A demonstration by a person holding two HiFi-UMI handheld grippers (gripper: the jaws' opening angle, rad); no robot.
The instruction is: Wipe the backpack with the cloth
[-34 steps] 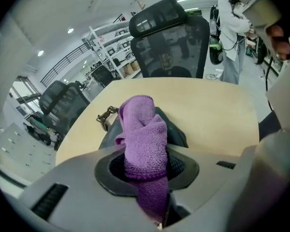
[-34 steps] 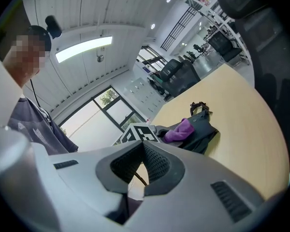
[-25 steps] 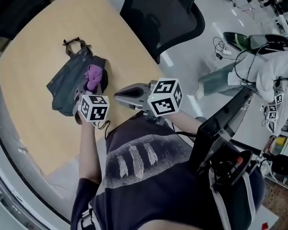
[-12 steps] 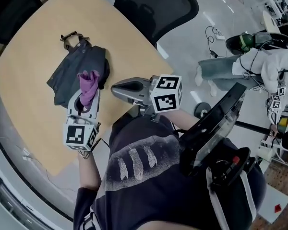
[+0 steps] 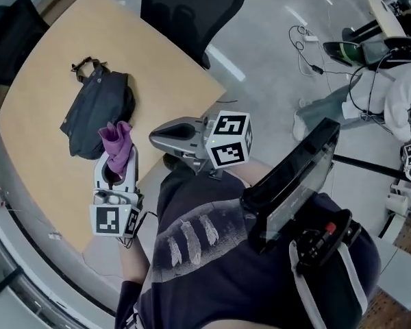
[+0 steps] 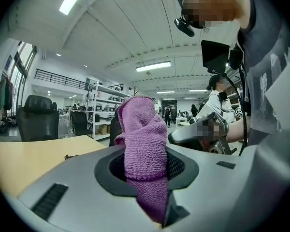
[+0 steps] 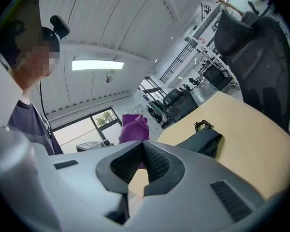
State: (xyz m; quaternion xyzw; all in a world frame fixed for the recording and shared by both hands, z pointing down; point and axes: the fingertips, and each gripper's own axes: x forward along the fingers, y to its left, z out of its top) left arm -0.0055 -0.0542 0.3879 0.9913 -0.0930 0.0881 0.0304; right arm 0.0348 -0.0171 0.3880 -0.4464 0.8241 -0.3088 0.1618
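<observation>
The dark backpack (image 5: 96, 112) lies flat on the desk (image 5: 44, 67); whether it holds anything cannot be told. Near its closer edge, the purple cloth (image 5: 116, 140) stands clamped in the left tool (image 5: 115, 160). The right tool (image 5: 156, 137), alongside, has its jaws together on nothing.

purple cloth (image 5: 116, 141); dark grey backpack (image 5: 94, 114); tan table (image 5: 41, 173)

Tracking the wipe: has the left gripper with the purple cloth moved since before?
Yes. The left gripper, clamping the purple cloth, drew back off the dark grey fabric backpack toward the person.
</observation>
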